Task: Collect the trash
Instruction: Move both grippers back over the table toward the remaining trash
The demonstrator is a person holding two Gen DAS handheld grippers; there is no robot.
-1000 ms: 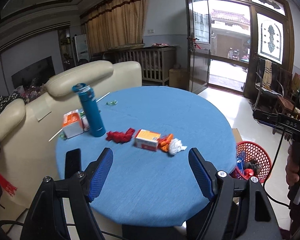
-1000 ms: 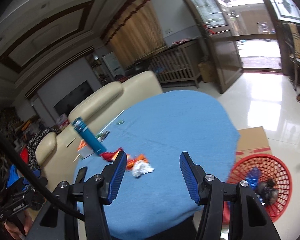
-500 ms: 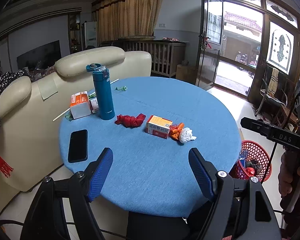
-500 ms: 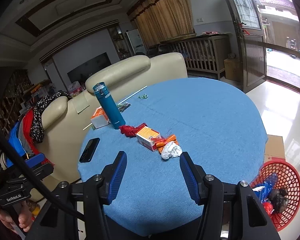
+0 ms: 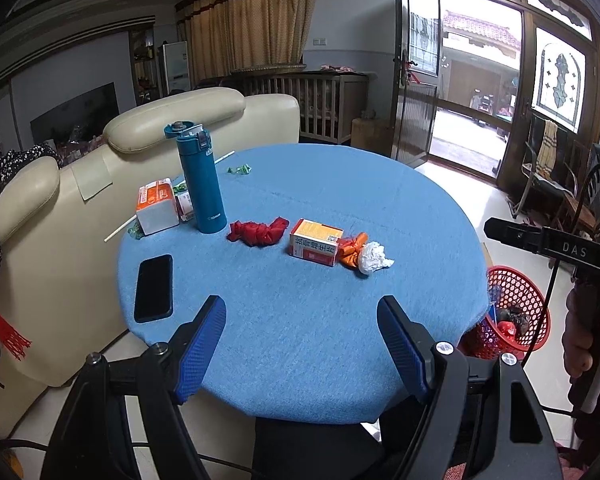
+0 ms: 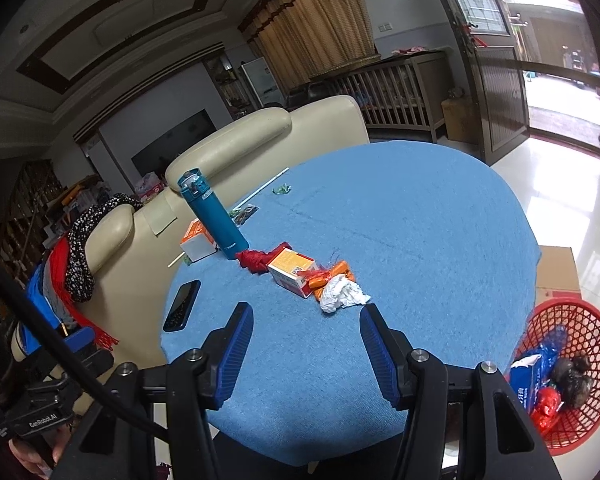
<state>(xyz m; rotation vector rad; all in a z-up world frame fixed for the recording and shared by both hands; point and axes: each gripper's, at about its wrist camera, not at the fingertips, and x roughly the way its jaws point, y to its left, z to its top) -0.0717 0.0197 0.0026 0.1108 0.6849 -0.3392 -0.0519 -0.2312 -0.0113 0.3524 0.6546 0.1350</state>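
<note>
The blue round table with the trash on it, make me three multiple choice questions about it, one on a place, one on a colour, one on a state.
1. Where is the red basket?
A. on the table
B. on the floor beside the table
C. on the sofa

2. What colour is the flask?
A. teal
B. yellow
C. white

3. How is the right claw?
A. shut on the paper wad
B. open and empty
C. shut on the phone

Answers: B, the basket sits below the table edge; A, the upright flask is teal; B, only tablecloth shows between its blue pads, short of the white paper wad.
</note>
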